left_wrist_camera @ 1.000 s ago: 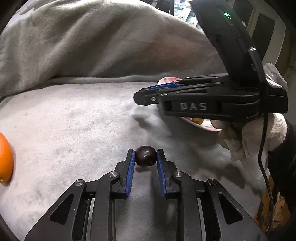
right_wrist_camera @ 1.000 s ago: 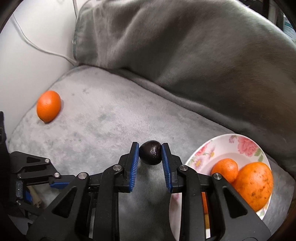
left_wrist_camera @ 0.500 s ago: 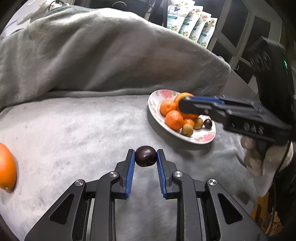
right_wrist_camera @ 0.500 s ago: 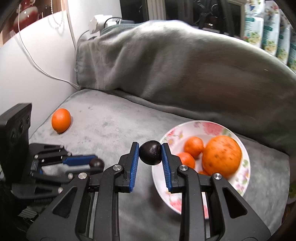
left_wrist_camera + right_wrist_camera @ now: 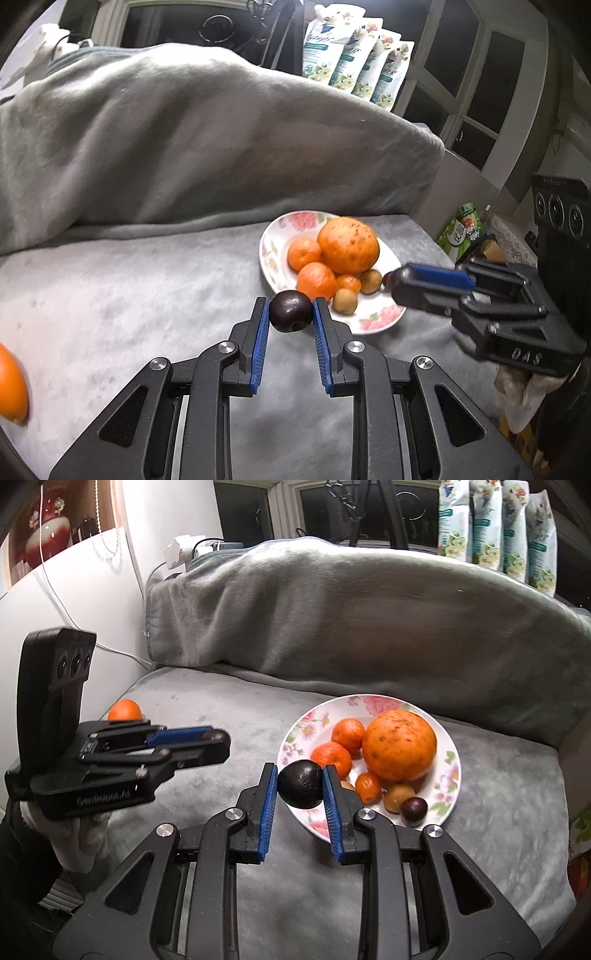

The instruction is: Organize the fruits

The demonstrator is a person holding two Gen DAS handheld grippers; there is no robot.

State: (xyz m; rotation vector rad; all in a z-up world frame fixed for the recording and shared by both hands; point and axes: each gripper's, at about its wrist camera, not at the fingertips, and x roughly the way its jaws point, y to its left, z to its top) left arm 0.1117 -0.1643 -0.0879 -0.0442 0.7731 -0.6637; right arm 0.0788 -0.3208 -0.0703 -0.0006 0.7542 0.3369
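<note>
Left gripper [image 5: 290, 314] clamps a small round dark-purple fruit [image 5: 290, 311] above the grey plush cover [image 5: 129, 295], near the floral white plate [image 5: 451, 771] of oranges. Right gripper [image 5: 300, 788] clamps a dark oval fruit [image 5: 300, 783], possibly an avocado, over the plate's near rim.

The left gripper [image 5: 290, 312] reaches up from the bottom centre of its own view, blue pads clamped on a small dark round fruit [image 5: 290, 311]. The right gripper [image 5: 300, 784] does likewise in its view, pinching a larger dark fruit [image 5: 301, 784]. Each tool appears side-on in the other's frame, carried by a white-gloved hand [image 5: 79, 843].
</note>
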